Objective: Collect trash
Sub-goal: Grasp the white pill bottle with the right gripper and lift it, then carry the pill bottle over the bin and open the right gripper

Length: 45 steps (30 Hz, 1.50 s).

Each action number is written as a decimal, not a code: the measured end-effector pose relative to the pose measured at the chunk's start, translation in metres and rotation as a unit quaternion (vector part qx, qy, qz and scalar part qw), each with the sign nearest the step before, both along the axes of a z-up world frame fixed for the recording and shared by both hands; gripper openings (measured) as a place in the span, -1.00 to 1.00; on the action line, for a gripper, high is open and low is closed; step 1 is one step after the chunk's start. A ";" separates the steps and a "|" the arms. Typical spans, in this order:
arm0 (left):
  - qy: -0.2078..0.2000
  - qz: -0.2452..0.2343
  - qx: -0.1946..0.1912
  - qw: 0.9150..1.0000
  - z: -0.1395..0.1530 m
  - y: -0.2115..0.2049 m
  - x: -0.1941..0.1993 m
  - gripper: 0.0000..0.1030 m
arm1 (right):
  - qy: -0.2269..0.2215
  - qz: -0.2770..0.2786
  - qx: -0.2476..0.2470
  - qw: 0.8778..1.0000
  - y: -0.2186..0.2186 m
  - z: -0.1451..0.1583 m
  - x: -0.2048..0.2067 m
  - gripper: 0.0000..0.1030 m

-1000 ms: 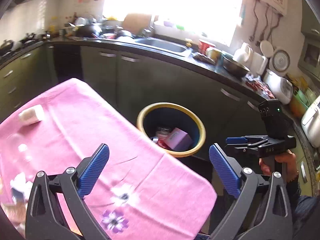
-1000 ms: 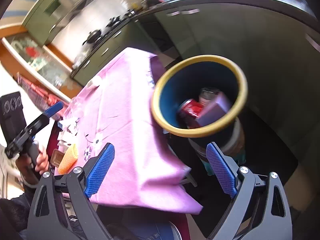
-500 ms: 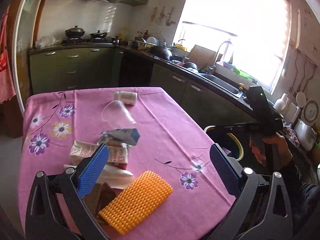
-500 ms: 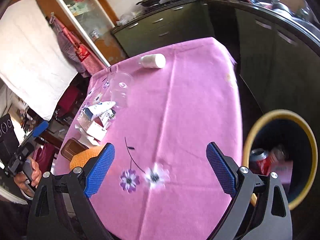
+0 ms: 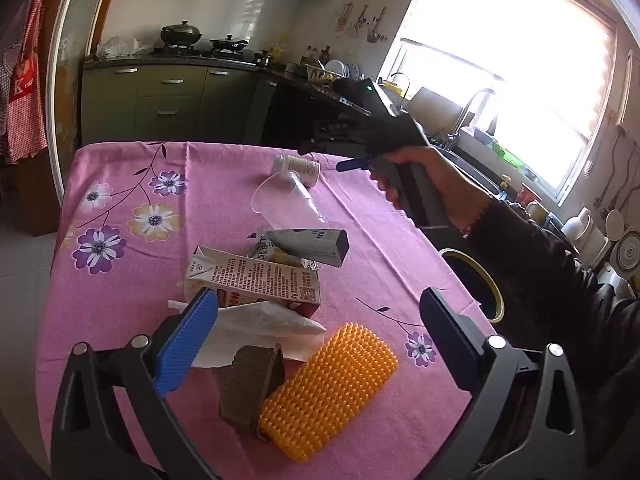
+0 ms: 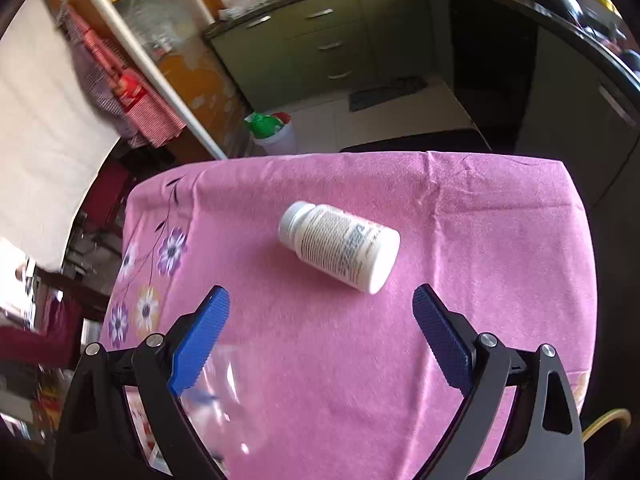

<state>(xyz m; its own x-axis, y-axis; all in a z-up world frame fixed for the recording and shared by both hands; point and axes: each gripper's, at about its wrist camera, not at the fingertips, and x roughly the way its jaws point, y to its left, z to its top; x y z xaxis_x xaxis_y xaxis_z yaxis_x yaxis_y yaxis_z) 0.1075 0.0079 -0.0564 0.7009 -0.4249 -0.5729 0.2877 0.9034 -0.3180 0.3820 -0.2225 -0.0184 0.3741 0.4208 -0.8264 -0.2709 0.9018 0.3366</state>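
Observation:
My left gripper (image 5: 320, 312) is open above the near end of the pink tablecloth (image 5: 120, 280). Below it lie a white tissue (image 5: 260, 328), a brown cup (image 5: 250, 388), an orange bumpy piece (image 5: 332, 388) and a red-and-white carton (image 5: 256, 276). Farther off lie a grey carton (image 5: 308, 246), a clear plastic cup (image 5: 286, 204) and a white pill bottle (image 5: 298, 166). My right gripper (image 6: 320, 328) is open, just short of that white pill bottle (image 6: 340, 246), which lies on its side. The clear cup (image 6: 224, 408) shows faintly by its left finger.
A yellow-rimmed trash bin (image 5: 476, 280) stands on the floor off the table's right edge. A hand (image 5: 432, 184) holds the right gripper over the far right of the table. Green cabinets (image 5: 168, 96) and a sink counter run behind. Another bin (image 6: 272, 132) stands on the far floor.
Both grippers have swung away from the trash bin to the table. The right one has moved forward to the pill bottle. The left one now looks down on the near pile.

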 end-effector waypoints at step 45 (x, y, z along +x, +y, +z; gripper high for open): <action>-0.025 -0.055 -0.009 0.998 0.008 -0.012 -0.044 0.86 | 0.019 -0.191 -0.005 0.981 -0.235 0.021 -0.190 0.64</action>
<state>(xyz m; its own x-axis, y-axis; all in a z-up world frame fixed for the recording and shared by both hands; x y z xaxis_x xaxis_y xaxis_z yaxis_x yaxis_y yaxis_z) 0.0639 -0.0037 -0.0482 0.6771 -0.5101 -0.5304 0.3999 0.8601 -0.3167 0.1920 -0.4572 0.0021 0.4724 0.2472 -0.8460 0.1002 0.9386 0.3302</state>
